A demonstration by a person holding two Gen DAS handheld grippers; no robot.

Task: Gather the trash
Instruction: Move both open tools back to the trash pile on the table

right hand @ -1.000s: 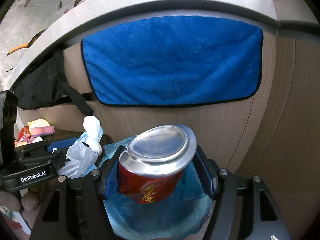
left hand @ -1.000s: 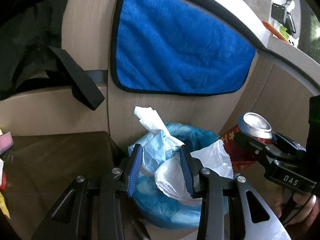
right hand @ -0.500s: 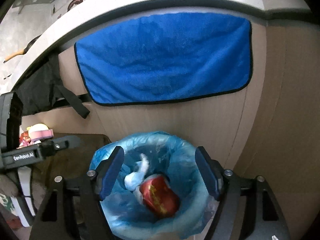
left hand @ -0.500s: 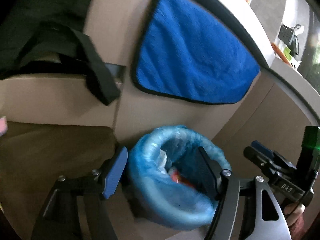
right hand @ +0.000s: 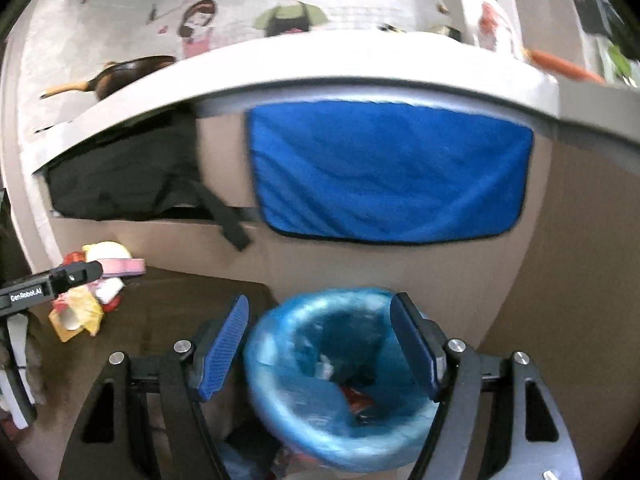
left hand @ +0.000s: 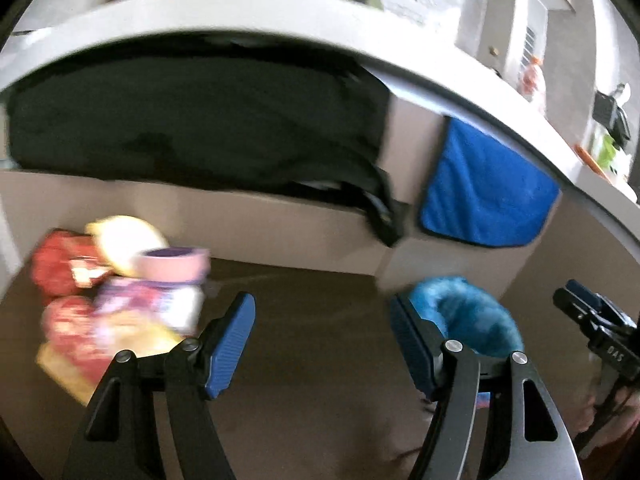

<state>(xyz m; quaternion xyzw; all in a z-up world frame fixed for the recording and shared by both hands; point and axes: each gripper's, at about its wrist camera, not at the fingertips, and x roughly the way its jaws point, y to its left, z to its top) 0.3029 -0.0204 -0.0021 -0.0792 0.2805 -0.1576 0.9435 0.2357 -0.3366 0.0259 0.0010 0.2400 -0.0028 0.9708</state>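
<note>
A bin with a blue liner (right hand: 288, 408) stands on the floor against the cabinet, with a red can (right hand: 356, 396) and a pale plastic scrap (right hand: 325, 368) inside. My right gripper (right hand: 320, 336) hangs open just above the bin, nothing between its fingers. In the left wrist view the bin (left hand: 472, 312) sits behind the right finger. My left gripper (left hand: 322, 332) is open and empty over the brown floor. A blurred pile of trash (left hand: 100, 300) lies to its left: red wrappers, a pink-rimmed cup, yellow packaging. The same pile (right hand: 90, 292) shows in the right wrist view.
A blue towel (right hand: 384, 172) hangs on the cabinet front behind the bin. A black bag (left hand: 192, 128) with a dangling strap fills the recess under the counter. A frying pan (right hand: 120, 74) and a carrot (right hand: 560, 66) lie on the counter top.
The left gripper let go of the plastic bag and the right let go of the red can; both now lie in the bin. The left gripper swung left toward the pile; the right drew back.
</note>
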